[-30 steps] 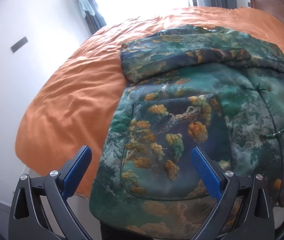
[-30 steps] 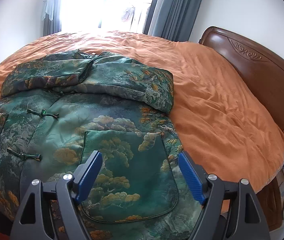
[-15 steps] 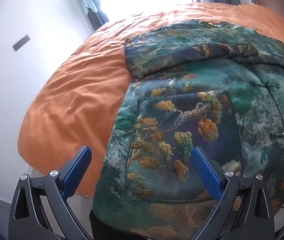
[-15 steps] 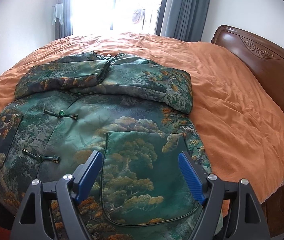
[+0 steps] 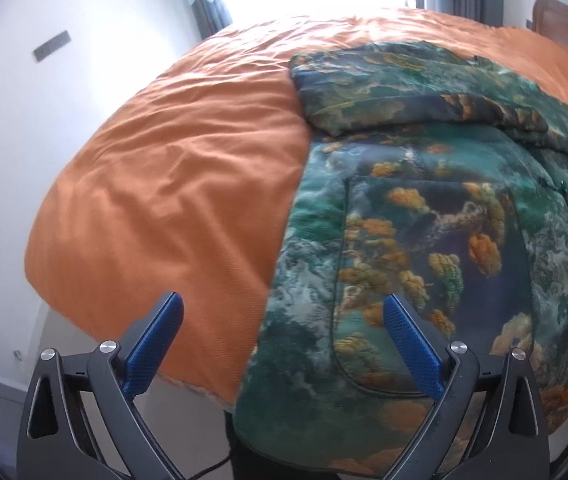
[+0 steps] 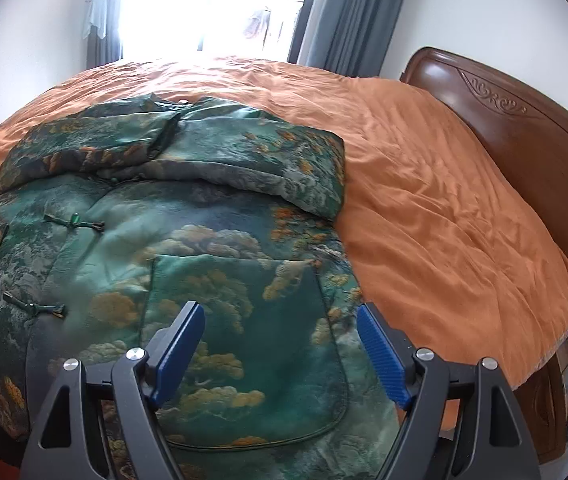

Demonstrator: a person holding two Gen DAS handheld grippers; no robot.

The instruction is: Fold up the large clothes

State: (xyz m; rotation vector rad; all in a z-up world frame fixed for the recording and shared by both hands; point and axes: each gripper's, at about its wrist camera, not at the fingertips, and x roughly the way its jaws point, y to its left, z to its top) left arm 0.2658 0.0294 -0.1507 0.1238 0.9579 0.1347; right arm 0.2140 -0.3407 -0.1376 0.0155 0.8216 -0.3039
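A large green padded jacket [image 5: 424, 240] with orange tree print lies flat on the orange bed, front up, both sleeves folded across the chest [image 6: 187, 148]. Its hem hangs over the near bed edge. My left gripper [image 5: 284, 344] is open and empty above the jacket's left hem edge, one finger over the bedspread, one over the left pocket. My right gripper [image 6: 281, 350] is open and empty above the right pocket [image 6: 243, 336] near the hem. Knot buttons [image 6: 73, 222] run down the jacket's middle.
The orange bedspread [image 6: 424, 200] covers the whole bed. A carved wooden headboard [image 6: 524, 132] stands at the right. A bright window with grey curtains [image 6: 344, 12] is behind the bed. A white wall [image 5: 43, 120] runs along the left side.
Both grippers have stayed open. The left view has shifted left, so the jacket's left edge now lies between its fingers. The right view has drawn slightly closer over the right pocket.
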